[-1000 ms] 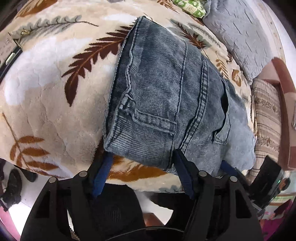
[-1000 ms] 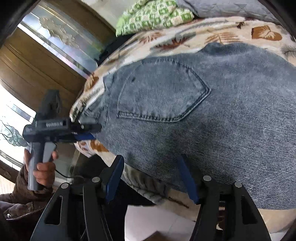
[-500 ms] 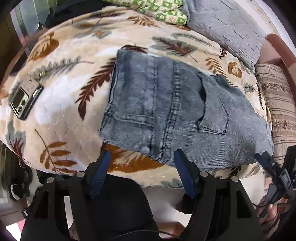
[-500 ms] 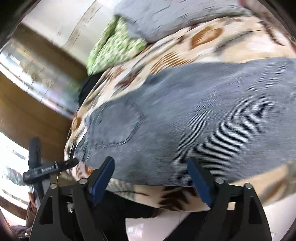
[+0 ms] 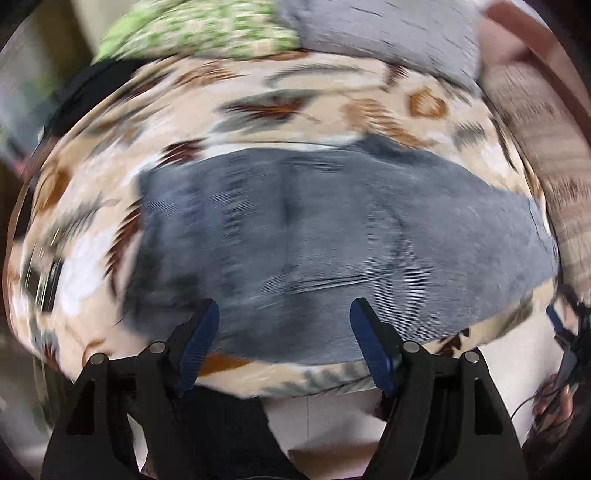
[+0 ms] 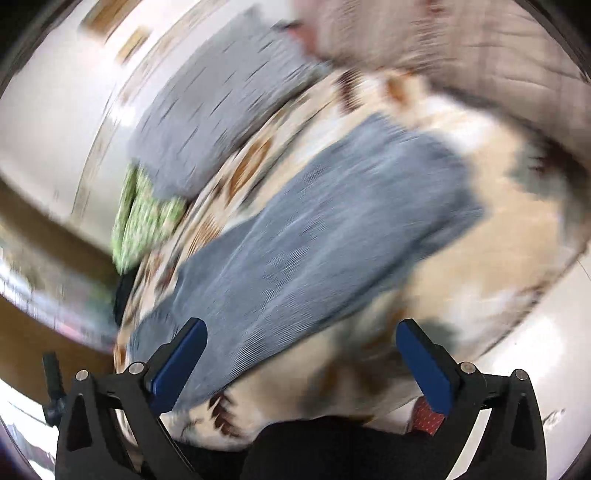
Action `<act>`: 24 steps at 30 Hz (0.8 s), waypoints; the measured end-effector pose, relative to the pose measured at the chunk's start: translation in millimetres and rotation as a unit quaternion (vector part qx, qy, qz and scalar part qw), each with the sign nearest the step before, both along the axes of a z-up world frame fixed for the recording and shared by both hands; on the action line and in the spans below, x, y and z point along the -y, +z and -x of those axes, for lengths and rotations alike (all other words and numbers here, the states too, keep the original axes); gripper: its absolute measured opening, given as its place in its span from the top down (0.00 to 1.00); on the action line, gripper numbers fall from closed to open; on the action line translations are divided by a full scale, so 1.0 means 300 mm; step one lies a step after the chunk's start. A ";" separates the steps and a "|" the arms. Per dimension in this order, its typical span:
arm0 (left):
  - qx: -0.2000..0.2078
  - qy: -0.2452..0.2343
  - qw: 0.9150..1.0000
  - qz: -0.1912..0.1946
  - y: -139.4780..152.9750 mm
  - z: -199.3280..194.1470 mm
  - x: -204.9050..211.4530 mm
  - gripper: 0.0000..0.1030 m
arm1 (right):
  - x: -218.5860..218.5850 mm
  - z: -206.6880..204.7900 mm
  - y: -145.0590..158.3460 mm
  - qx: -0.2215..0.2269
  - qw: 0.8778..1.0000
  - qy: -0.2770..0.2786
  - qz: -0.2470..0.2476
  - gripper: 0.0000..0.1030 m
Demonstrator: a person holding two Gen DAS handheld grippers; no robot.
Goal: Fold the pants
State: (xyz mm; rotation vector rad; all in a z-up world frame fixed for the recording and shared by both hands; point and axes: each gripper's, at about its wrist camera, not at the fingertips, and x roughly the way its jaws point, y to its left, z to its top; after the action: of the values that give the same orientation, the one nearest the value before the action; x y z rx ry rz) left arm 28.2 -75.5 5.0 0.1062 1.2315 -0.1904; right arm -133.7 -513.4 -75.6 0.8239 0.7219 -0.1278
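Pants (image 5: 332,251) lie folded into a wide grey-blue denim block on the leaf-print blanket (image 5: 332,92), near its front edge, nothing gripping them. Both views are motion-blurred, seams and pocket only faintly readable

Left gripper (image 5: 284,339) sits over the front edge of the pants, blue pads (image 5: 197,343) spread and still opening, no cloth pinched between them; denim is visible beyond the gap, whether the tips touch it I cannot tell

Right gripper (image 6: 301,360) is spread wide, jaws opening, empty; its left pad overlaps the near end of the pants in the picture, its right pad is over bare blanket. In the right wrist view the pants (image 6: 314,229) run diagonally away from that gripper

To the right of the pants in the left wrist view, off the blanket edge: a hand (image 5: 554,402) on the other gripper, mostly cut off

Behind the pants, past a strip of bare blanket: green checked cushion (image 5: 199,29) on the left, grey quilted pillow (image 5: 388,29) beside it. Striped beige fabric (image 5: 546,147) runs along the right side of the pants, beyond the blanket
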 end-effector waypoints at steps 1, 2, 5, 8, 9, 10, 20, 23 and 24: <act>-0.003 -0.018 1.000 -0.005 0.001 -0.008 0.054 0.29 | 0.038 0.032 -0.014 0.003 1.000 -0.020 -0.006 0.00; -0.005 -0.034 0.999 -0.009 0.001 -0.016 0.103 0.29 | 0.068 0.055 -0.027 0.006 0.999 -0.033 -0.013 0.00; -0.012 -0.083 0.996 -0.020 -0.004 -0.041 0.268 0.28 | 0.150 0.102 -0.068 0.015 0.997 -0.064 -0.037 0.00; -0.018 -0.132 0.991 -0.026 -0.013 -0.069 0.443 0.29 | 0.194 0.108 -0.090 0.035 0.995 -0.074 -0.055 0.00; -0.022 -0.148 0.988 -0.027 -0.017 -0.078 0.495 0.29 | 0.205 0.099 -0.098 0.044 0.995 -0.071 -0.061 0.00; -0.028 -0.168 0.985 -0.028 -0.020 -0.089 0.566 0.28 | 0.216 0.099 -0.103 0.049 0.994 -0.071 -0.062 0.00; -0.086 -0.259 0.962 0.020 -0.031 -0.267 1.110 0.29 | 0.255 0.019 -0.159 0.095 0.989 -0.077 -0.083 0.00; -0.109 -0.258 0.959 0.040 -0.068 -0.347 1.238 0.29 | 0.265 0.020 -0.171 0.123 0.985 -0.064 -0.105 0.00; -0.120 -0.260 0.957 0.046 -0.084 -0.369 1.275 0.29 | 0.269 0.024 -0.179 0.134 0.982 -0.060 -0.116 0.00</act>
State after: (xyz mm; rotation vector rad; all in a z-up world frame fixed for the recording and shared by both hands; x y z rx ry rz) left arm 138.9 -458.0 -20.2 0.3354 1.4154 -0.7355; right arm -141.0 -594.2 -129.3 1.0842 0.4380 -0.0399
